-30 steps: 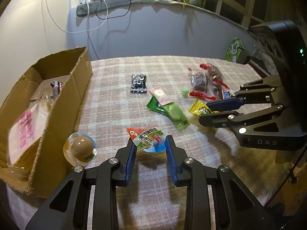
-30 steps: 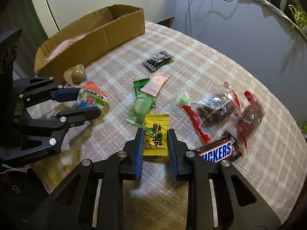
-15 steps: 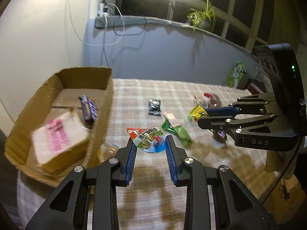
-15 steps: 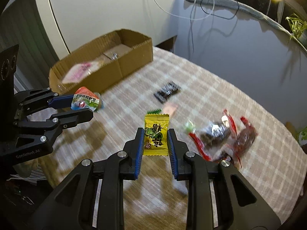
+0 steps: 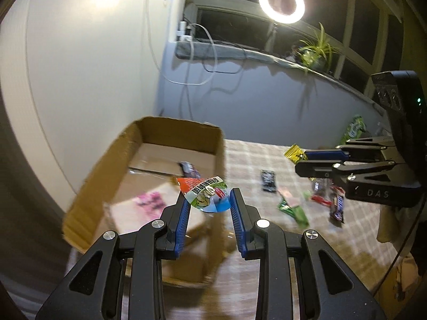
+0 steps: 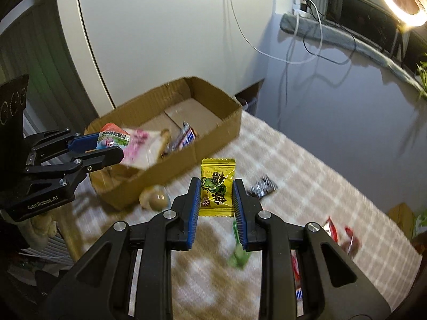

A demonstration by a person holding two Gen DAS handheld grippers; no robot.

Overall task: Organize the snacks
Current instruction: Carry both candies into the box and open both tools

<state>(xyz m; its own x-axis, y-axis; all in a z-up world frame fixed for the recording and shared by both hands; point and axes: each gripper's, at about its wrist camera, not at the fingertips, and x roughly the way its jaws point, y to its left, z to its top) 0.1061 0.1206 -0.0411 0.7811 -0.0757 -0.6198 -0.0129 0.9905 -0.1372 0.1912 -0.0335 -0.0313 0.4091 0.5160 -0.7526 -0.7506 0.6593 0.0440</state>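
While each of two grippers grips one snack, one cardboard box [image 6: 213, 136] waits.

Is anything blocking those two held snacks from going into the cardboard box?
Nothing visible does. The jelly cup in the left gripper and the yellow packet in the right gripper hang above the table; the cardboard box is open-topped.

Box [image 5: 170, 133]: matt brown corrugated cardboard, rough torn edges. Tablecloth [image 6: 307, 176]: woven checked cloth, matt. Yellow sachet [image 6: 217, 186] and red-green packet [image 5: 205, 193]: glossy printed plastic film. Gripper fingers [image 5: 184, 213]: matt black plastic, ribbed blue pads, shiny metal screws.
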